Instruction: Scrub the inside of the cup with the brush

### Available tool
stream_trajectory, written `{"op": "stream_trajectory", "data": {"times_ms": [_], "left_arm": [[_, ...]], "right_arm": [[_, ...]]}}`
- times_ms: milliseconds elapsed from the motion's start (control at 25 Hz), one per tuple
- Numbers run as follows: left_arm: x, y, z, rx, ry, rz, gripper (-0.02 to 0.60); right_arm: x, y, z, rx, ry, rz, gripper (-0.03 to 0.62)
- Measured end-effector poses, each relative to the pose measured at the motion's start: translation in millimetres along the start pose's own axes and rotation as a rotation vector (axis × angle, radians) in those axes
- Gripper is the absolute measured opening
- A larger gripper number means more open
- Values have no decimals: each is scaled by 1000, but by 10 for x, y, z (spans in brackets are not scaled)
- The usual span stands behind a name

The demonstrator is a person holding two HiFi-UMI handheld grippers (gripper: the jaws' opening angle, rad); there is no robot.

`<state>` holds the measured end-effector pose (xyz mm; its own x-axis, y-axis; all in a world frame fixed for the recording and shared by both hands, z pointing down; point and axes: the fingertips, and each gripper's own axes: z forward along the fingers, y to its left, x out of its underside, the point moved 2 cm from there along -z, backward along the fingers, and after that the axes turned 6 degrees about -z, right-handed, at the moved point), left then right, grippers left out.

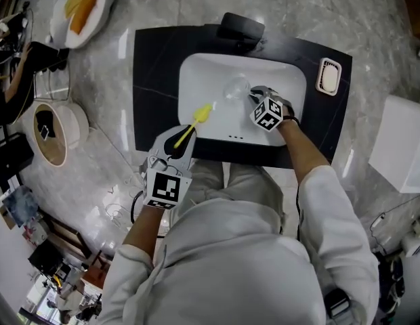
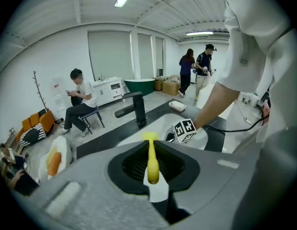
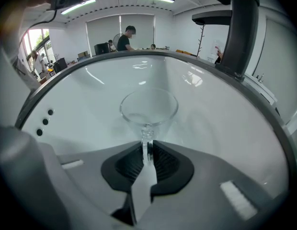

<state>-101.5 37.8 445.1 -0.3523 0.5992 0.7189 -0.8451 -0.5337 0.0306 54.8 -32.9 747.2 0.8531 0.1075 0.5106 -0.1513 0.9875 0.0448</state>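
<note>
Glass cup (image 3: 148, 108) clamped by right hand-held gripper (image 3: 147, 146) (stem only).

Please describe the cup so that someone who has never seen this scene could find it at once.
Find the white sink basin set in the black slab. The cup is inside it, held by its stem in the right hand-held gripper. It is the only clear glass thing there; the brush nearby is yellow.
</note>
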Motion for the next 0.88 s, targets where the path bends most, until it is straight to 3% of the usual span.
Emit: {"op": "stream_trajectory", "data": {"times_ms": [400,680,880], "left_arm": [[255,-73,1015,137,173,135,35],[542,-157,1633,242,259,160,35],[712,-145,1979,273,321,164,35]], "right_arm": [[0,18,3,5,-6,-2,34],[7,27,2,5,-21,0,32],[17,25,4,-2,-24,-23,32]]}}
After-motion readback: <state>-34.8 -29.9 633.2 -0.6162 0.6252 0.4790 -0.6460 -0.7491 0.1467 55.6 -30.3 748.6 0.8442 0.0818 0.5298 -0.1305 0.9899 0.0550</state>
